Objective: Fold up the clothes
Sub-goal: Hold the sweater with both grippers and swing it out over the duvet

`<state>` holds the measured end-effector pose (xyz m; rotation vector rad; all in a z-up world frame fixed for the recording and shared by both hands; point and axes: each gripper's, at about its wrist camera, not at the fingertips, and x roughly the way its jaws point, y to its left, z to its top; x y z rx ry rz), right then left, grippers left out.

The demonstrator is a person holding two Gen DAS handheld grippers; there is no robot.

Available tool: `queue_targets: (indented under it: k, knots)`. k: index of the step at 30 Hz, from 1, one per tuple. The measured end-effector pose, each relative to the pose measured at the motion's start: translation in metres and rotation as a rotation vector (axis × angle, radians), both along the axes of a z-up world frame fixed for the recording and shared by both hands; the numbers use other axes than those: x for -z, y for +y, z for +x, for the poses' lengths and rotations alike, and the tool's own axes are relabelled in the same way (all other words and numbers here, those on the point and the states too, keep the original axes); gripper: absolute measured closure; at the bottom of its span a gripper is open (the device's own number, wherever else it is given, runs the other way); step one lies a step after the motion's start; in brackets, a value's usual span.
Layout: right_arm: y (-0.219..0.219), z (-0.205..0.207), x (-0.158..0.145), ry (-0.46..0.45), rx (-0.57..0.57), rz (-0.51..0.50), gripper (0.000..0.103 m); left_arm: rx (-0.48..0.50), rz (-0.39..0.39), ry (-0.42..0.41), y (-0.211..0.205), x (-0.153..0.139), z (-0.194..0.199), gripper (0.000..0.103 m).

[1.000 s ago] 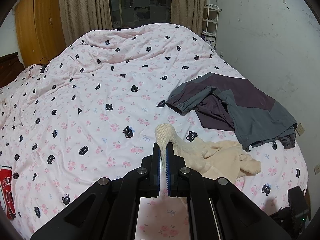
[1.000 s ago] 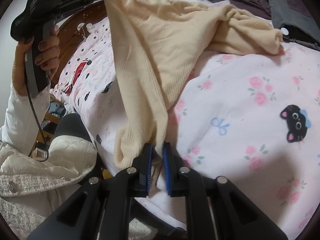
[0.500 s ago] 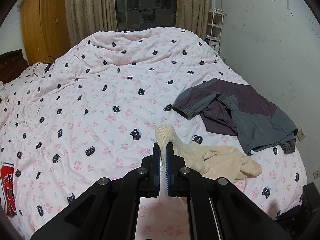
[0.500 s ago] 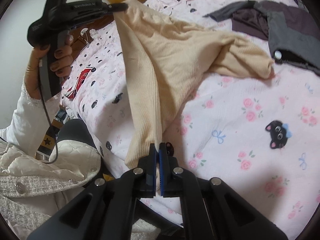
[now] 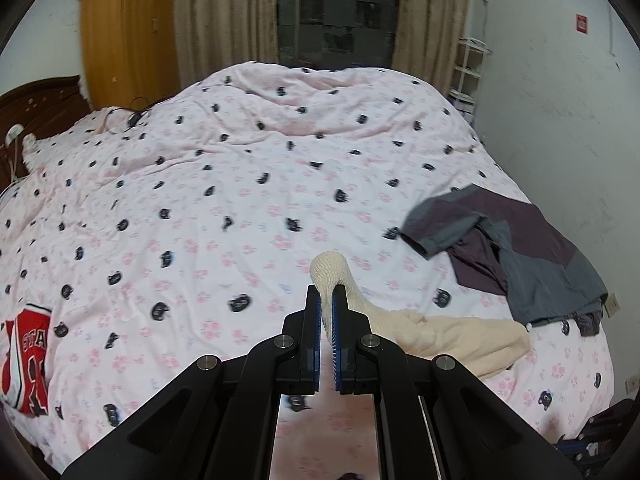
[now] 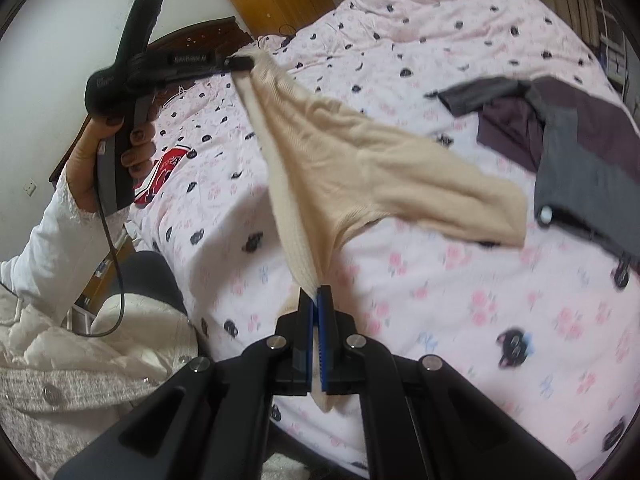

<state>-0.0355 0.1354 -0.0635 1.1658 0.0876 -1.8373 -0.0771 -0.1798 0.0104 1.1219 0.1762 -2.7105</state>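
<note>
A bed (image 5: 240,200) covered by a pink quilt printed with black cats and small flowers fills both views. The left gripper (image 5: 327,300) has its fingers clenched on a ribbed end of a cream knit garment (image 5: 452,334). In the right wrist view, that same left gripper (image 6: 240,65) is held up by a person's hand (image 6: 108,148) in a white sleeve, with the cream cloth hanging from its tip. The right gripper (image 6: 318,300) has its fingers clamped on another edge of the garment, which stretches taut between the two grippers above the quilt. A loose part trails to the right, its end near a grey and dark purple jacket (image 6: 568,136) lying on the bed. A red and white jersey (image 5: 28,356) lies at the bed's left edge.
</note>
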Motion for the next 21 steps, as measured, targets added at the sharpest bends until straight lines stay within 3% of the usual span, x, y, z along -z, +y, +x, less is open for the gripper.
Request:
queue_targets:
  k: [21]
  knots:
    - [-0.071,-0.054,-0.077,0.179,-0.024,0.110,0.100,-0.133,0.045,-0.020,-0.082,-0.005,0.011,0.099]
